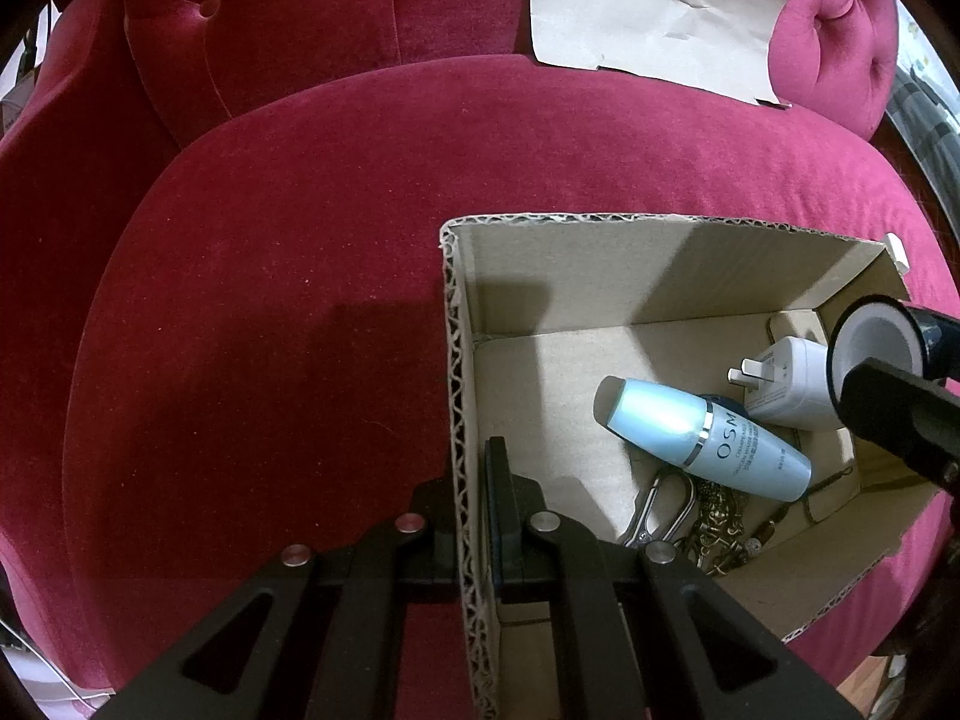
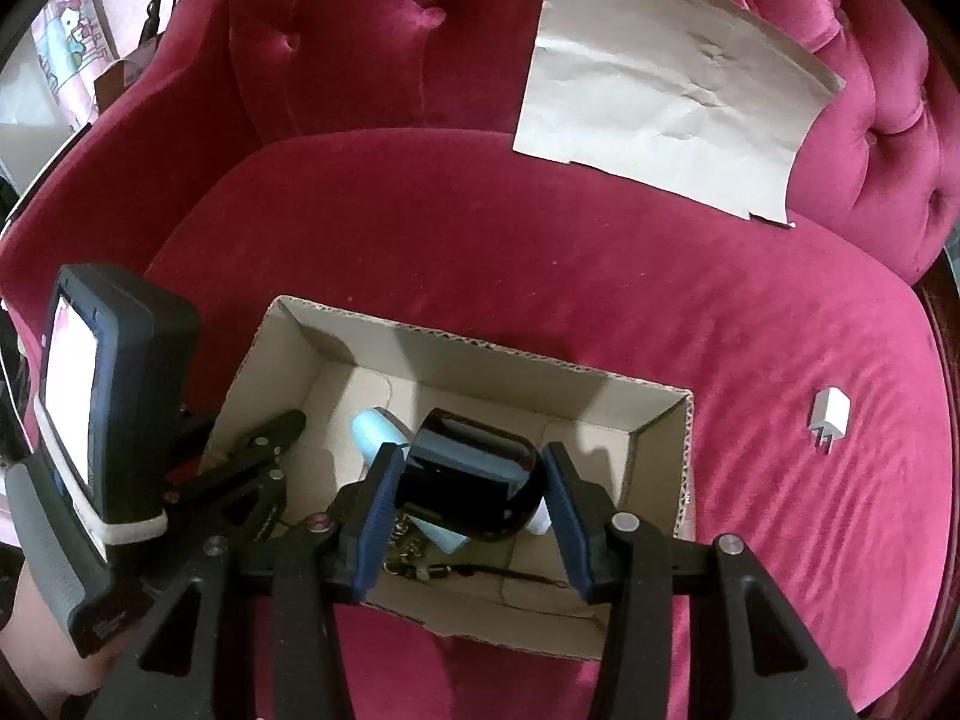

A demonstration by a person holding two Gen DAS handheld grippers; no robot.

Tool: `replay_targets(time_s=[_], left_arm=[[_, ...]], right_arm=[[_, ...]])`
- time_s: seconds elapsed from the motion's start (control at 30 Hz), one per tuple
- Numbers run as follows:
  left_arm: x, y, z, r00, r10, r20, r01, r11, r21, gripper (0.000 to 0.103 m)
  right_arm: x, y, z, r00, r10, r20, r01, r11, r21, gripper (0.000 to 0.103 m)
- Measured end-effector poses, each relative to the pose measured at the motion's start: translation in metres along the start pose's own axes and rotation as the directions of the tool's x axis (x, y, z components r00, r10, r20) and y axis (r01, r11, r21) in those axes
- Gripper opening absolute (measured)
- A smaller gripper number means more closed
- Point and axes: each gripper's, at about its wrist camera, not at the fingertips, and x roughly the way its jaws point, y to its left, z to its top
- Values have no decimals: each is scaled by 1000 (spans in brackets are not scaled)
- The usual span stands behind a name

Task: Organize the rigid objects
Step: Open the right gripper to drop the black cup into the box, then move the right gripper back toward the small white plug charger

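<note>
Red velvet fills the scene: we work over the seat of a tufted armchair, and an open cardboard box sits on the cushion.

Nearest to us, our left gripper is clamped tight on the box's left wall, one finger inside and one outside the corrugated edge. Our right gripper hangs over the middle of the box, its blue pads pressed on either side of a dark, glossy roll of tape, which it holds above the floor of the box; the left wrist view shows the roll's pale inner core.

Below the tape, inside the box, a light blue bottle lies on its side. A white plug adapter rests just beside it toward the right wall, its prongs pointing at the bottle. A metal clip with a bunch of keyring charms lies against the bottle on the near side, with a thin dark cord next to it.

Farther out, a second white plug adapter lies alone on the cushion, well apart from the box on its right. At the back, a creased sheet of brown paper leans against the chair's backrest.
</note>
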Motion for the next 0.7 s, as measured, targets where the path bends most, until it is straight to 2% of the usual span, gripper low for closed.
replay_targets(time_s=[0.43, 0.5, 0.67, 0.7], left_arm=[[0, 0, 0, 1000, 0, 0, 0, 1000, 0, 5], [0, 0, 0, 1000, 0, 0, 0, 1000, 1, 5], [0, 1, 0, 1000, 1, 0, -1, 1000, 0, 5], [0, 1, 0, 1000, 1, 0, -1, 1000, 1, 5]], right_arm=[[-2, 4, 0, 1000, 15, 13, -15, 1000, -9, 51], [-3, 3, 0, 1000, 1, 18, -1, 1000, -9, 54], [-7, -1, 2, 999, -24, 37, 23, 1000, 9, 86], [-7, -2, 3, 999, -25, 37, 25, 1000, 11, 90]])
